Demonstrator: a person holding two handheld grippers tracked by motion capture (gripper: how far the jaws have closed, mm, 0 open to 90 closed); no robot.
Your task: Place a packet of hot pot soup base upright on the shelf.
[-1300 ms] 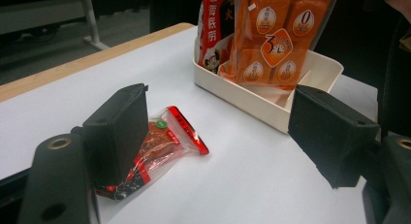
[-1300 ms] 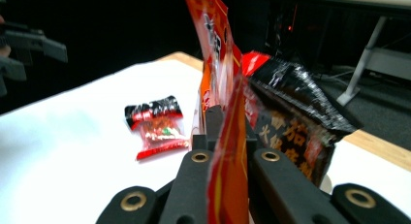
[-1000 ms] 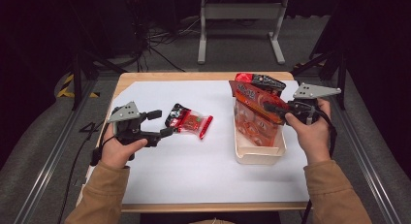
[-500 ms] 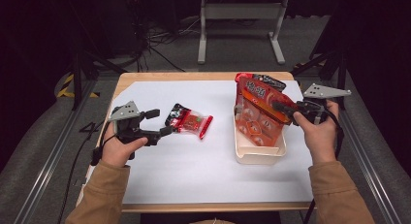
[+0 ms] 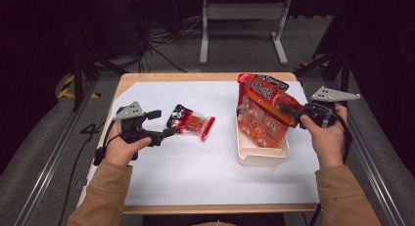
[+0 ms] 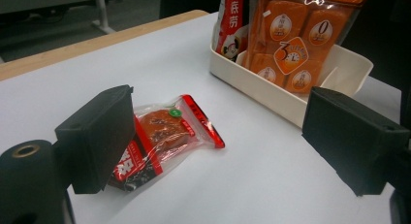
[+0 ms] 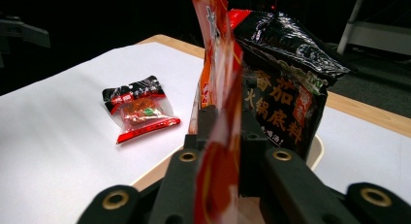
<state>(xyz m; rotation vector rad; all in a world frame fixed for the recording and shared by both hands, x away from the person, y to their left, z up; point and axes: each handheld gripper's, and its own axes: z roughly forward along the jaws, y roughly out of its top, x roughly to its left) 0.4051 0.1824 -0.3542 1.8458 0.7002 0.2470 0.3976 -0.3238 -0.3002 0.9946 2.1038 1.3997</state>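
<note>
The right gripper (image 5: 288,110) is clamping the orange snack bag (image 5: 262,116), probably lowering it upright into the cream bin (image 5: 262,157); release gently. The left gripper (image 5: 164,123), jaws apart, is nearing the small red packet (image 5: 192,122).

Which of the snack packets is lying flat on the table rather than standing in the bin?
The small red-and-black packet, flat on the white sheet by the open left gripper. The big orange bag and dark packet stand in the cream bin.

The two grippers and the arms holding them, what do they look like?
Both the left gripper and right gripper are black with two blocky jaws, brass-ringed pivot holes, a grey three-cornered plate on top and a trailing black cable. The person wears tan long sleeves.
</note>
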